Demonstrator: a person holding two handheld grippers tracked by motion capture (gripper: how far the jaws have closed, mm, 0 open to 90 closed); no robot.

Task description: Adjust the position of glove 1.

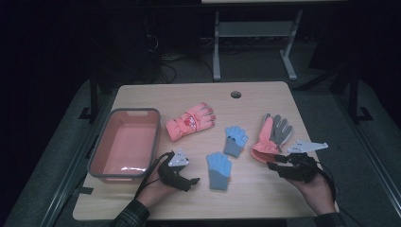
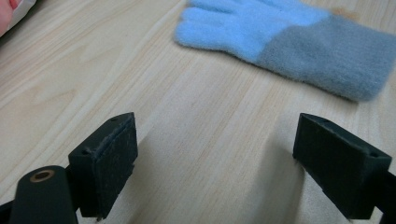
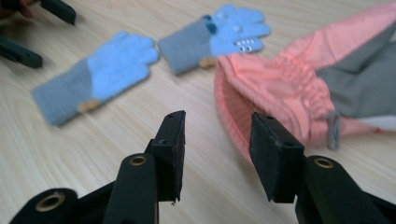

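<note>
Four gloves (image 1: pixel 220 169) lie loose on the table (image 1: pixel 255 198); the bin (image 1: pixel 124 142) at the left holds none, so any sorting looks unstarted. Left gripper (image 2: pixel 215 158) gapes, empty, near a blue glove; right gripper (image 3: pixel 215 149), half-parted, hovers at the pink cuff (image 3: pixel 243 93).

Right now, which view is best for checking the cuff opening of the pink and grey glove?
The right gripper view: the pink and grey glove lies close, cuff mouth open toward the right gripper, whose jaws are apart just short of it. The high view shows the whole glove, small, cuff toward the person. The left gripper view looks at a blue glove.
</note>
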